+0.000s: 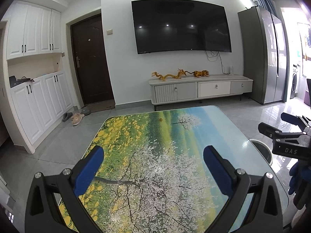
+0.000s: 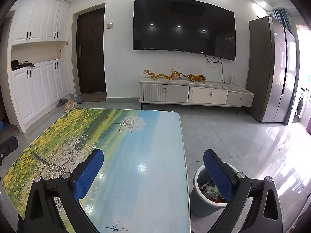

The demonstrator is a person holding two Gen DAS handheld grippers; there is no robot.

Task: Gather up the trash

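One small orange scrap (image 1: pixel 161 119) lay far across the table (image 1: pixel 223 128), both the left gripper (image 1: pixel 153 167) and right gripper (image 2: pixel 153 169) were wide open and empty, so a reach toward it, then the bin (image 2: pixel 196 192), looked next.

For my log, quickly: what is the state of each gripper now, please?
Left gripper: open, holding nothing, above the table.
Right gripper: open, holding nothing, between the table edge and the trash bin.
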